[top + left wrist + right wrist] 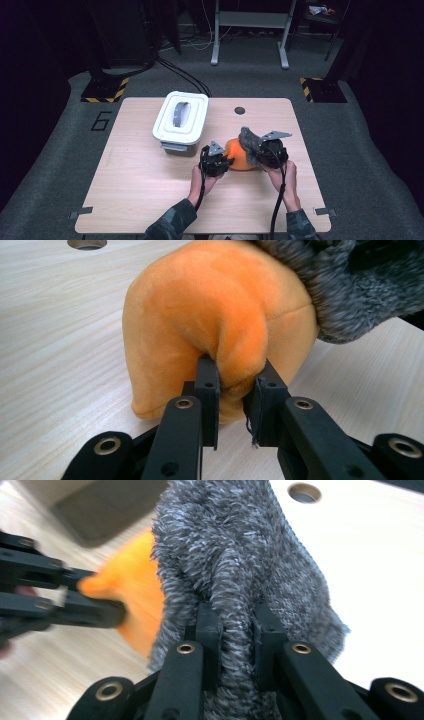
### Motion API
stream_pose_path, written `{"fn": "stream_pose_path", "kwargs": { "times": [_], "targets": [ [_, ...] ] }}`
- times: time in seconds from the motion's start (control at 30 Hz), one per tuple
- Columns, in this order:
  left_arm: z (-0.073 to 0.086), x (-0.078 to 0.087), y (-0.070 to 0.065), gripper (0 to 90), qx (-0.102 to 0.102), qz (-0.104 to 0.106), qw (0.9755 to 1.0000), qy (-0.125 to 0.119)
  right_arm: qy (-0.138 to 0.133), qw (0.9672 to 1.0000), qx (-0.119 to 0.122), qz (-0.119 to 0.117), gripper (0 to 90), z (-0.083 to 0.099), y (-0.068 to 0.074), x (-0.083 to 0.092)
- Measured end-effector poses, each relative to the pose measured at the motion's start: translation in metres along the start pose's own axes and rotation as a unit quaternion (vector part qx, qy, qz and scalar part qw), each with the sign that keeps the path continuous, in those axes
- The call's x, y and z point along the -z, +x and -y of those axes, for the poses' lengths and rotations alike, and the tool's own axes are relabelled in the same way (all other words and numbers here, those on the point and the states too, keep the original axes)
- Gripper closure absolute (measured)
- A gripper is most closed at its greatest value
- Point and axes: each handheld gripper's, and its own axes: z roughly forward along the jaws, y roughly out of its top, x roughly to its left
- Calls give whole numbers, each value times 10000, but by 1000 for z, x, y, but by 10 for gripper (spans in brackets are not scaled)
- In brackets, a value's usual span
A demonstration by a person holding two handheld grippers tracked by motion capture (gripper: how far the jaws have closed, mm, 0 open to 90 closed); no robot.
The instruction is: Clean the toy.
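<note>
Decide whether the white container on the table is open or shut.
Shut: in the high view the white container's lid lies flat across its top, grey handle on the lid, no gap showing.

Plush toy (pixel 239 155) right of lidded bin (pixel 180 119).

A white lidded container (pixel 180 120) with a grey handle is set on the wooden table (pixel 140 185), near its far edge. A round hole (pixel 239 110) is seen in the tabletop just beside it.
</note>
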Motion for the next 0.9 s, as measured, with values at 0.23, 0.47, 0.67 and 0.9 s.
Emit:
{"fn": "stream_pose_path", "kwargs": {
  "times": [0.23,0.47,0.67,0.9],
  "targets": [
    [1,-1,1,773,7,-4,10000,-17,160,9987,-458,124,780,17,-28,-10],
    [1,0,0,774,-4,-25,10000,-34,402,9959,-758,286,779,31,-47,-27],
    [2,0,1,774,-2,-60,10000,-44,663,9922,-1016,292,779,43,-56,-46],
    [2,0,3,773,45,-66,9999,-65,672,9916,-1074,259,781,46,-58,-49]
  ]
}}
